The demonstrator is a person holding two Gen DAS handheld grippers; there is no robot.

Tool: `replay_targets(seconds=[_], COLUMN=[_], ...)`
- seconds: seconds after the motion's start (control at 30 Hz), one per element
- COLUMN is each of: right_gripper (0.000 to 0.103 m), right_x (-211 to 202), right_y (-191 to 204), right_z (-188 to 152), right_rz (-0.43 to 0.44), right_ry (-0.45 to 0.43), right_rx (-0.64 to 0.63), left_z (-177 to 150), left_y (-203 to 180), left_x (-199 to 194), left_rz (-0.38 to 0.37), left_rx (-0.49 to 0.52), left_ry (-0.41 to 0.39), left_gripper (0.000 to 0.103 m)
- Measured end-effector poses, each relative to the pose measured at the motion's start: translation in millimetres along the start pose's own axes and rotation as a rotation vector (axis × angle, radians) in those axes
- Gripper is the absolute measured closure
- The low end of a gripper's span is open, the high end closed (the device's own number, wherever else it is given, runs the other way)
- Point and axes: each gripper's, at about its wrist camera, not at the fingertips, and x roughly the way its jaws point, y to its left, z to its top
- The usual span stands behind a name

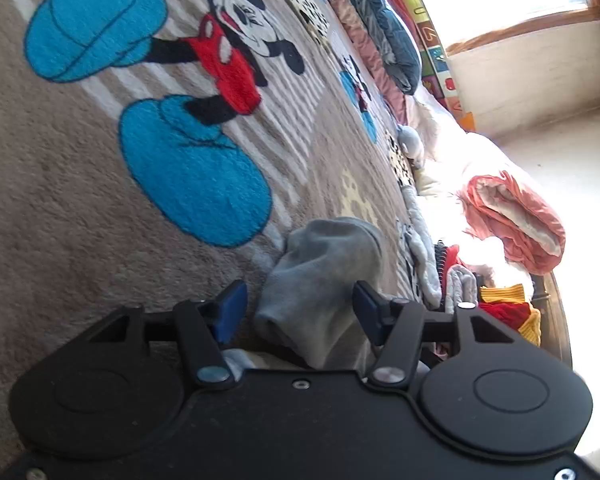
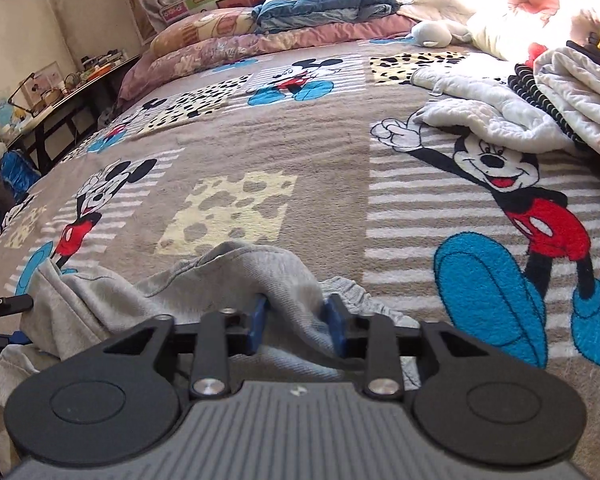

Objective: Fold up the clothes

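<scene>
A grey garment (image 2: 220, 280) lies crumpled on the Mickey Mouse blanket (image 2: 320, 152) covering the bed. In the right wrist view my right gripper (image 2: 297, 326) is shut on a bunched fold of the garment, with cloth squeezed between the blue pads (image 2: 258, 322). In the left wrist view another part of the grey garment (image 1: 320, 280) rises in a hump between the fingers of my left gripper (image 1: 300, 314). That gripper stands open: its left pad (image 1: 232, 312) is clear of the cloth, and its right pad is right at the cloth's edge.
A heap of white, striped and red-yellow clothes (image 2: 560, 92) covers the bed's far right. Pillows and a folded blue quilt (image 2: 324, 4) line the headboard, beside a grey soft toy (image 2: 436, 34). A pink blanket (image 1: 516, 220) lies by the clothes. A cluttered desk (image 2: 60, 92) stands left of the bed.
</scene>
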Motion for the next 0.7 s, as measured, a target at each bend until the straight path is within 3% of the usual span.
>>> replay_targets(seconds=[0.07,0.13,0.33,0.37,0.43,0.5,0.53,0.57,0.63,0.7], right_gripper=[0.097,0.098,0.098,0.098,0.094,0.088,0.084,0.081,0.065,0.061], right_x=[1.4,-5.6,-51.9,-56.4,-49.0,-38.4,-33.1,-29.7,-32.6,-33.4], right_y=[2.6,1.2,-19.7,-23.7,-29.8,-35.6,-38.5,-41.0,-43.1,-42.3], right_z=[0.1,3.1,17.5,19.9,24.5,23.8,23.4,22.5,17.7,14.1], right_rz=[0.022,0.036,0.013,-0.001,-0.058,-0.118,-0.148,-0.17,-0.165,-0.158], right_ry=[-0.017,-0.066,-0.307,-0.33,-0.294,-0.237,-0.209,-0.192,-0.203,-0.198], right_rx=[0.01,0.061,0.315,0.348,0.352,0.335,0.326,0.32,0.318,0.297], left_z=[-2.6,-5.0,-10.8,-11.2,-11.8,-10.3,-8.7,-7.0,-2.5,6.2], left_y=[-11.3,-24.6,-81.3,-84.6,-82.6,-68.6,-63.3,-58.1,-50.1,-38.1], left_x=[2.2,0.7,-50.8,-57.9,-57.4,-49.4,-45.7,-42.0,-37.1,-33.0], left_rz=[-0.017,-0.004,0.111,0.132,0.173,0.159,0.17,0.181,0.199,0.197], left_rx=[0.062,0.144,0.491,0.526,0.57,0.539,0.508,0.477,0.419,0.314], left_ry=[-0.006,-0.037,-0.332,-0.362,-0.338,-0.268,-0.245,-0.222,-0.201,-0.198], left_gripper=[0.076,0.085,0.095,0.095,0.095,0.092,0.086,0.074,0.055,0.052])
